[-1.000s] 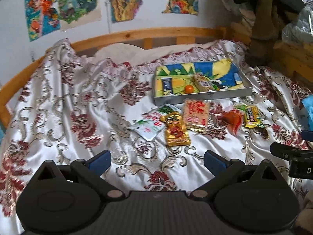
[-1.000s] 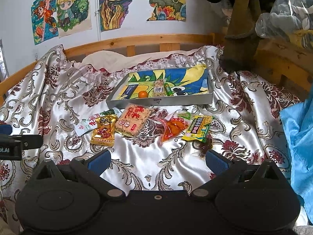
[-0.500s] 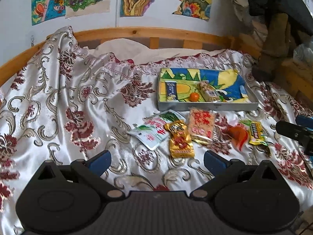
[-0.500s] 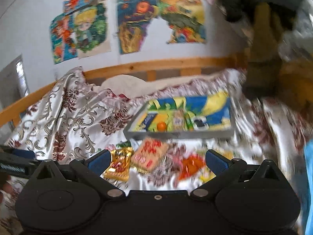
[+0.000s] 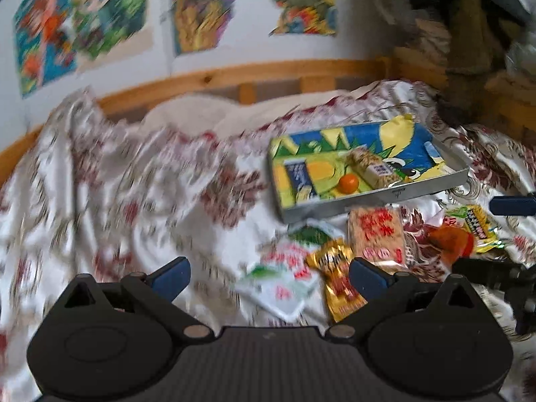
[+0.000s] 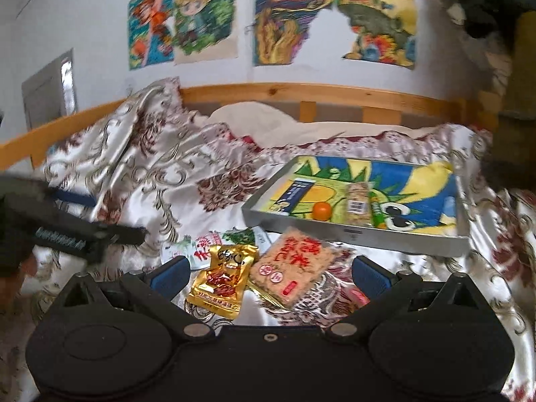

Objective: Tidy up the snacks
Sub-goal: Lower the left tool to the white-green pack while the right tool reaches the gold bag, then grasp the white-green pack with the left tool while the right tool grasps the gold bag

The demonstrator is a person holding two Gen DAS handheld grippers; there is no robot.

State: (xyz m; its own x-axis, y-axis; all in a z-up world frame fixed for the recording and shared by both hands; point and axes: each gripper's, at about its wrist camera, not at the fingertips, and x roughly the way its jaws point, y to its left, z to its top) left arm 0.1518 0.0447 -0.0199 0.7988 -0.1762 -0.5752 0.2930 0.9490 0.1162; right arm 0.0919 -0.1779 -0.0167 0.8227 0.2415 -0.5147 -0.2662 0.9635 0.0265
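Both units empty: left gripper (image 5: 269, 276) and right gripper (image 6: 269, 273) hold their jaws spread wide. Loose snacks lie on the satin bedspread (image 6: 160, 181) just before the tray (image 6: 355, 232): gold packet (image 6: 222, 279), rice cracker pack (image 6: 293, 264), white-green pouch (image 5: 283, 283). Risk, in my judgement: the packets overlap, so a pinch may drag a neighbour (slippery cloth aids sliding). The tray's near rim demands lift. Open room remains in the tray's right half.

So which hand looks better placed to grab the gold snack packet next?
Probably the right. Its open gripper has the gold packet lying between its fingers. The left gripper, also open, has it off toward one finger.
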